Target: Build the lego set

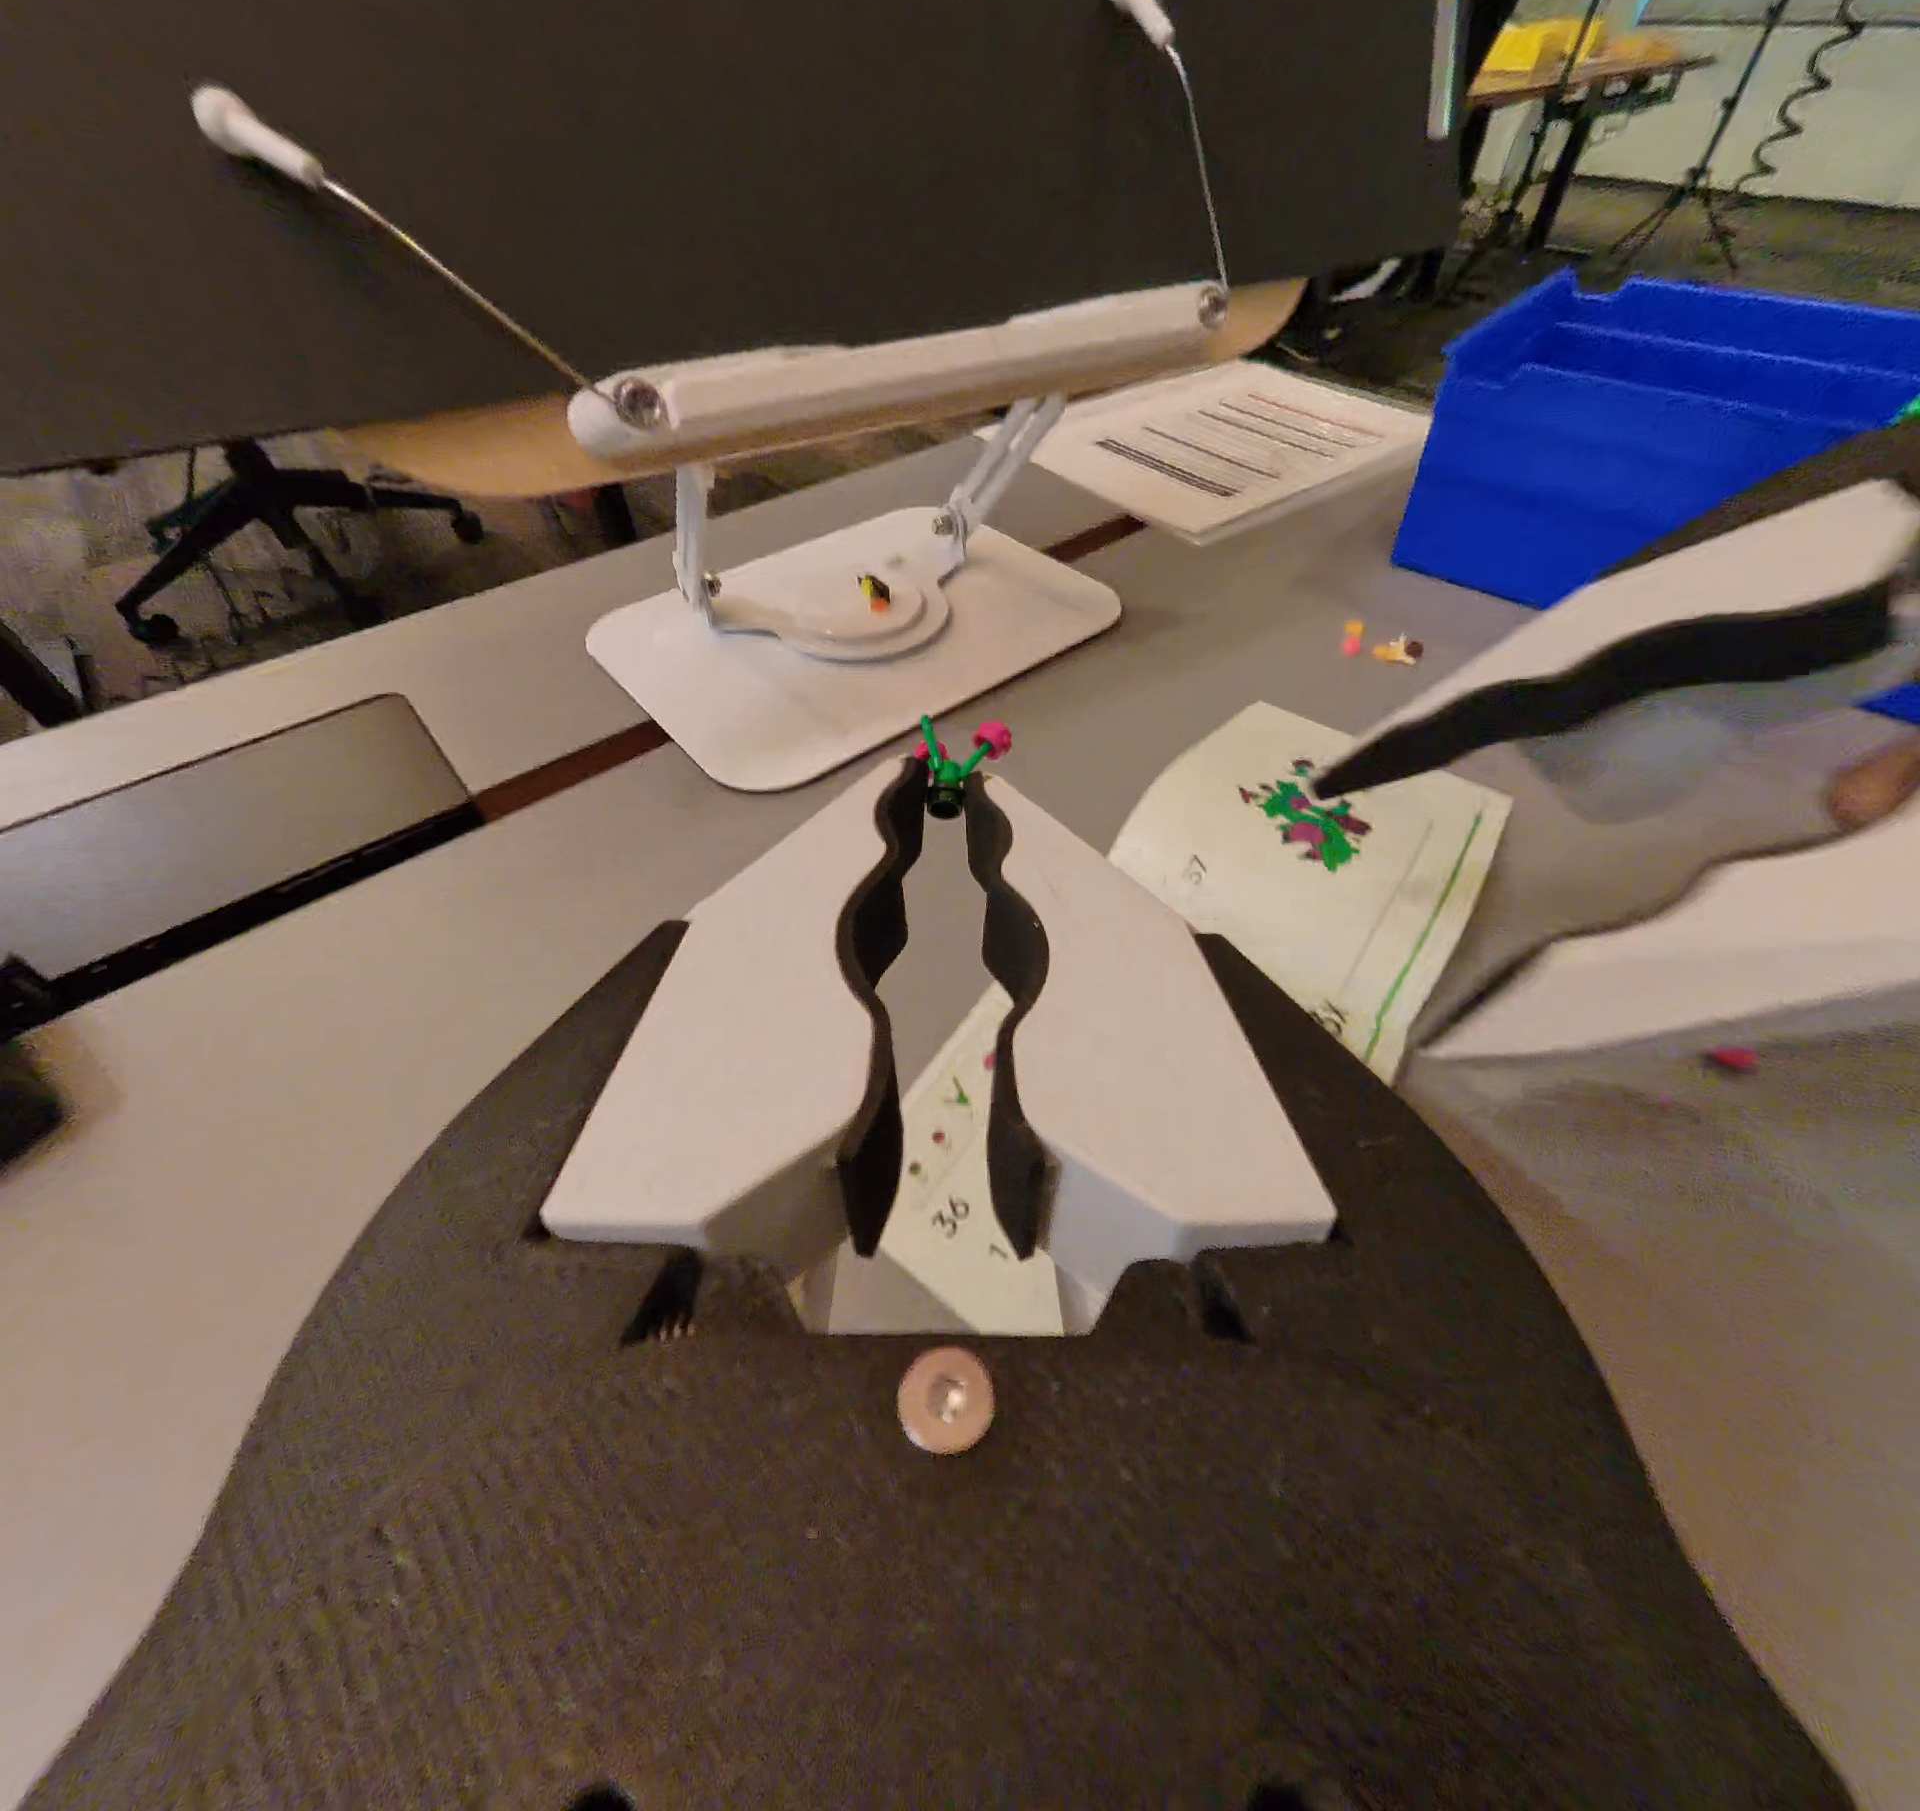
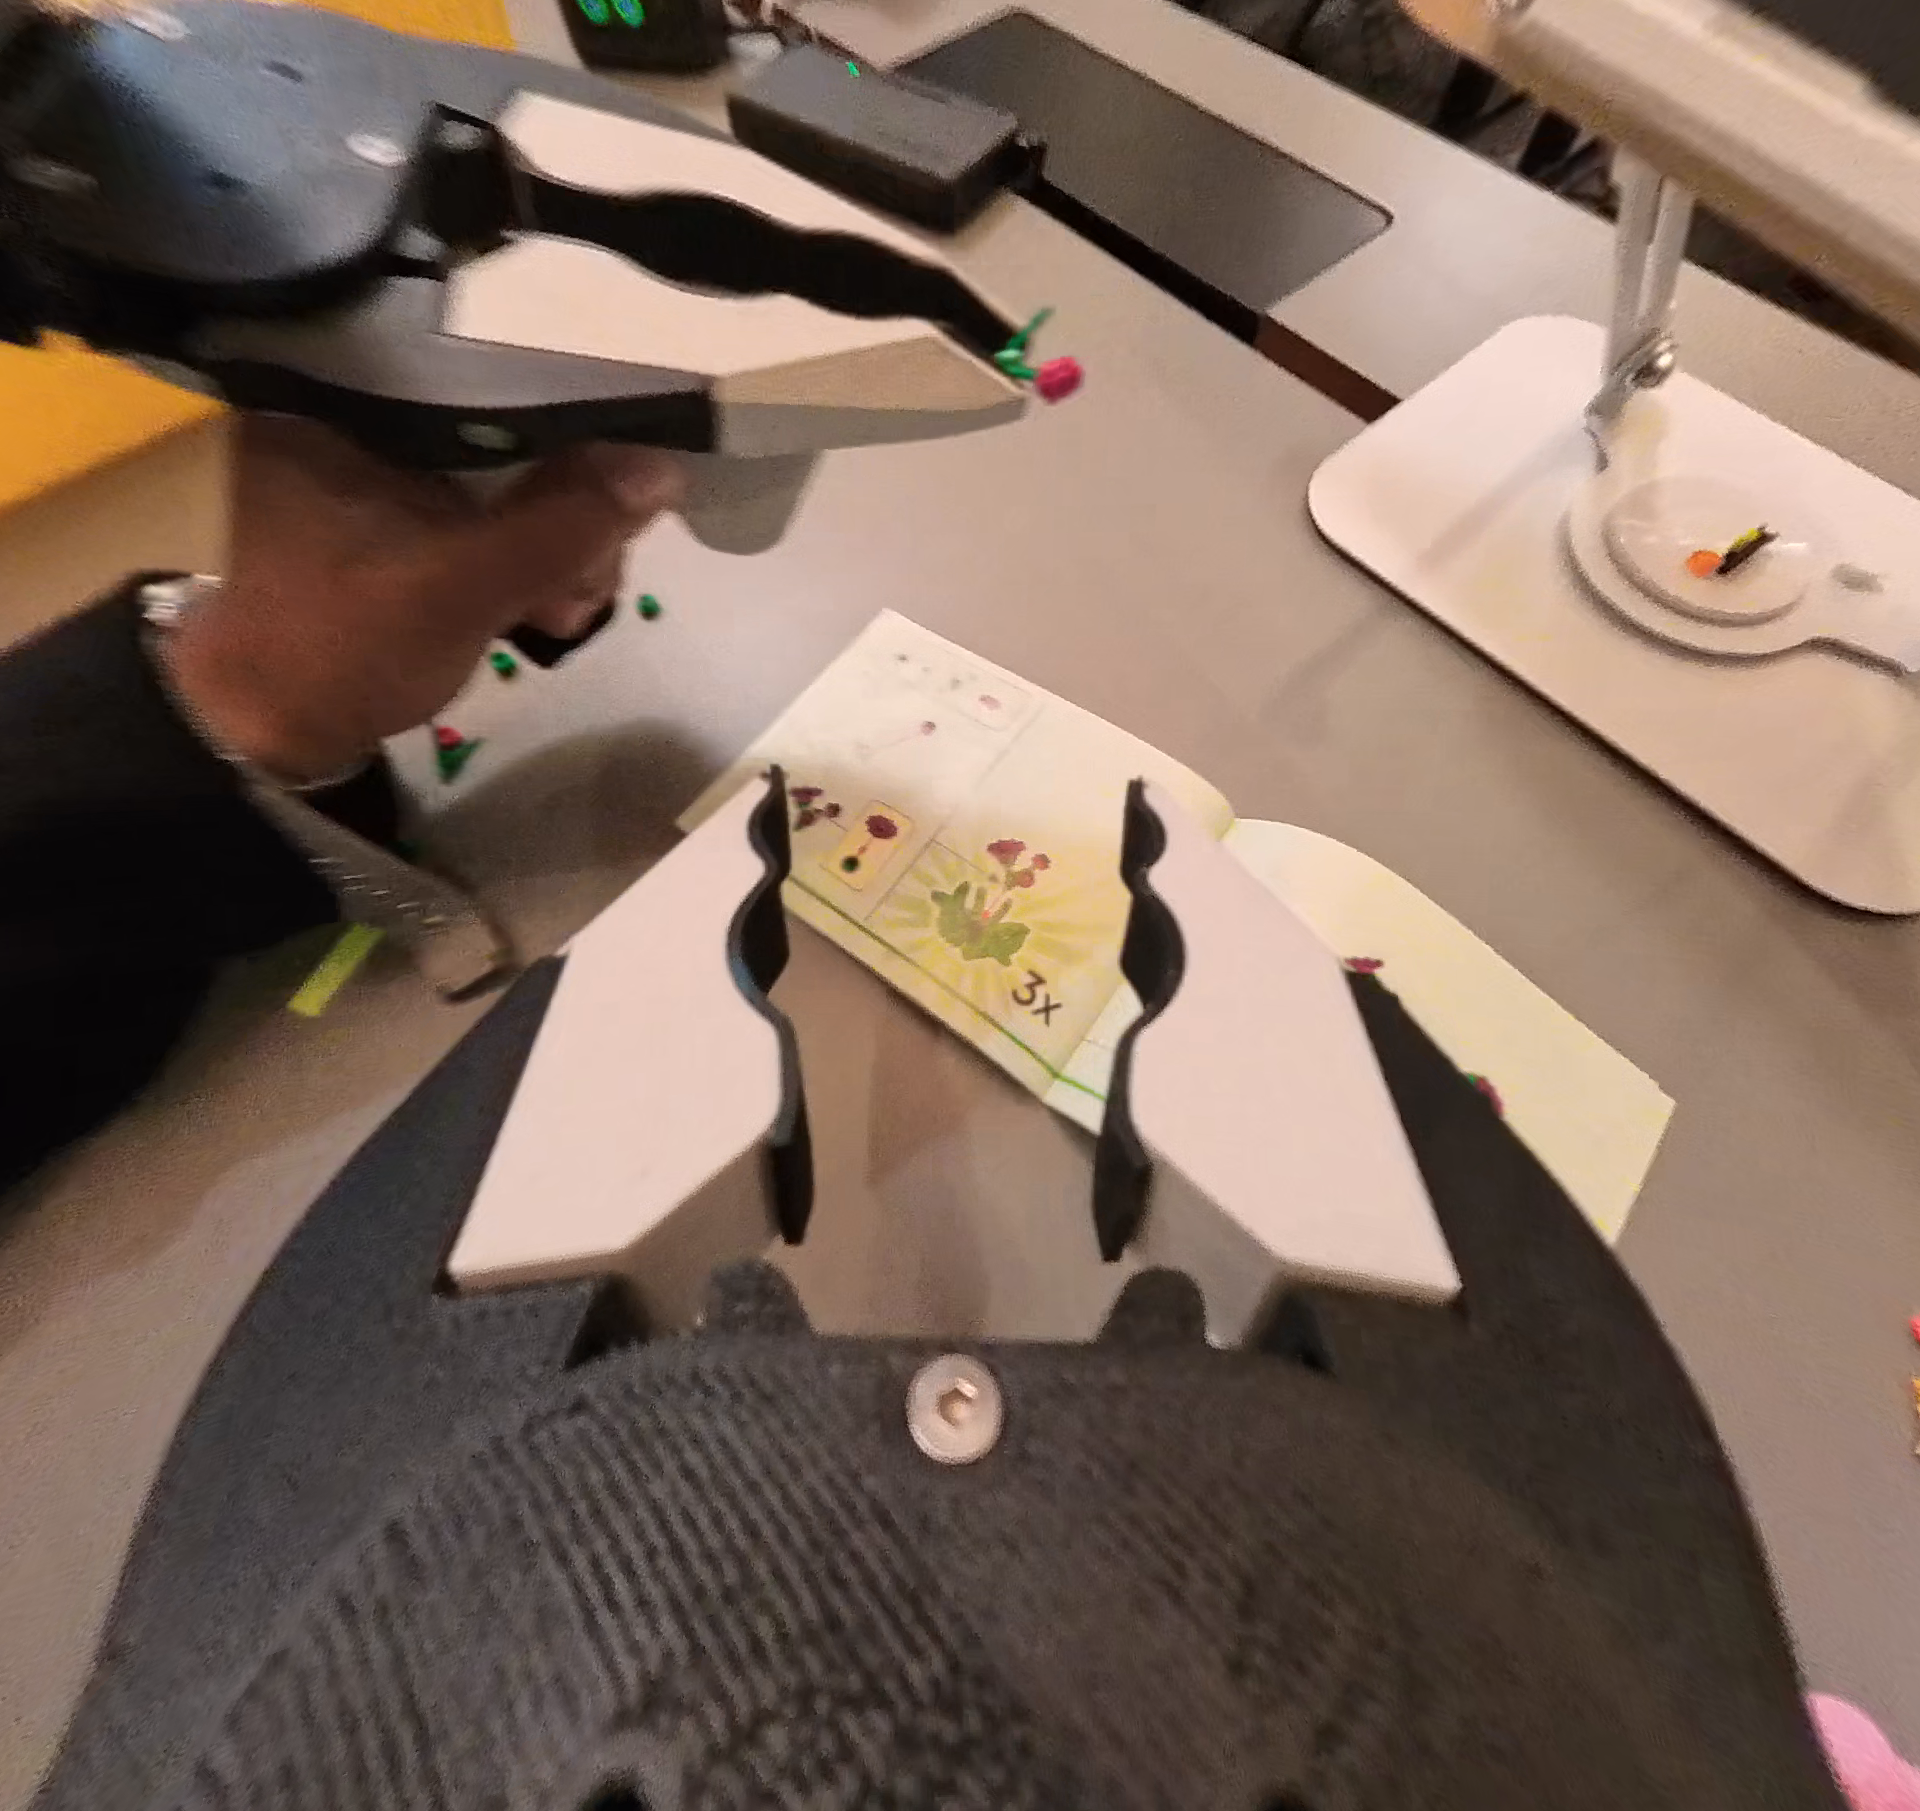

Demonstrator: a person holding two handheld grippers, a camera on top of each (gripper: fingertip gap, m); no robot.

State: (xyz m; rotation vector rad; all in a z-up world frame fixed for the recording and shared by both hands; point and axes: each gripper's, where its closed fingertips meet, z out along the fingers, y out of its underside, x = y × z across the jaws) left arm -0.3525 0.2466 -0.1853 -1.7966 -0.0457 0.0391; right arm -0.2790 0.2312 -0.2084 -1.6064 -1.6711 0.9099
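My left gripper [image 1: 943, 791] is shut on a small green flower stem [image 1: 948, 774] with magenta blossoms, held above the grey table; it also shows in the right wrist view [image 2: 1023, 364] at upper left. My right gripper [image 2: 951, 805] is open and empty, hovering over the open instruction booklet [image 2: 977, 888]. In the left wrist view the right gripper's fingertip [image 1: 1351, 774] hangs over the booklet [image 1: 1309, 826]. Loose green and red pieces [image 2: 457, 748] lie on the table at the left. Small yellow and orange pieces [image 1: 1382, 644] lie near the blue bin.
A white stand's base [image 1: 862, 649] carries a small orange and black piece [image 1: 873, 598]. A blue bin [image 1: 1662, 431] stands at the right, printed sheets [image 1: 1226, 452] beside it. A black panel [image 1: 623, 151] rises behind. A person's hand [image 2: 395, 598] holds the left gripper. Dark electronic boxes [image 2: 873, 135] sit farther back. My right fingertips sit around 8 cm from my left ones.
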